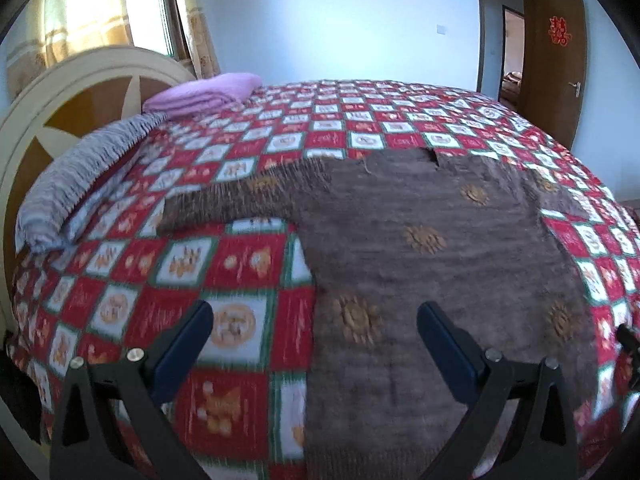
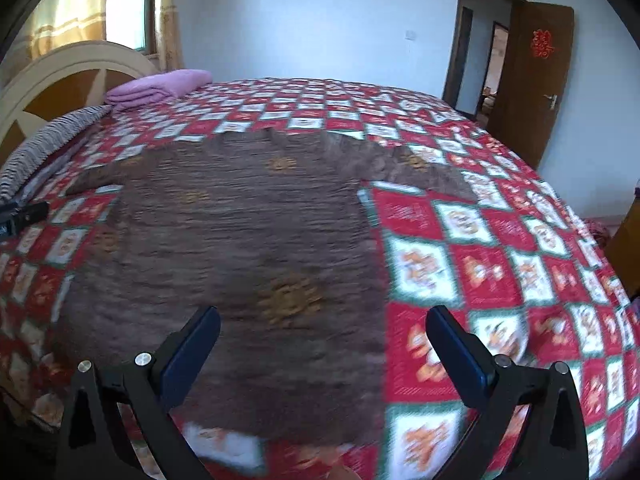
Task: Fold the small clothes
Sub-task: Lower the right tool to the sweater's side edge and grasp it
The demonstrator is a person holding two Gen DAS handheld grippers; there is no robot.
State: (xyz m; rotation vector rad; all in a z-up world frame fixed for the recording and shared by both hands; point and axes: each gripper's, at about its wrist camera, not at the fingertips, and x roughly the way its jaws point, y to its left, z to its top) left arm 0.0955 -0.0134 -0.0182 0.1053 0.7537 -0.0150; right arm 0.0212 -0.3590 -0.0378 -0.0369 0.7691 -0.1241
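On the bed, toward its near edge and well away from the headboard, a brown knitted sweater with orange sun motifs lies spread flat, sleeves out to either side. The left gripper hovers over the sweater's left flank with its jaws wide apart, holding nothing; the right gripper hovers over the right flank, jaws likewise apart and empty. Both views are blurred, so fine detail is uncertain. The likely trouble: the jaws pinching the red checked quilt together with the knit (the two lie flush), dragging bedding into the fold. A grip on one layer only, or uneven lifts, could skew the hem. The striped pillow and folded pink blanket by the headboard lie well clear.
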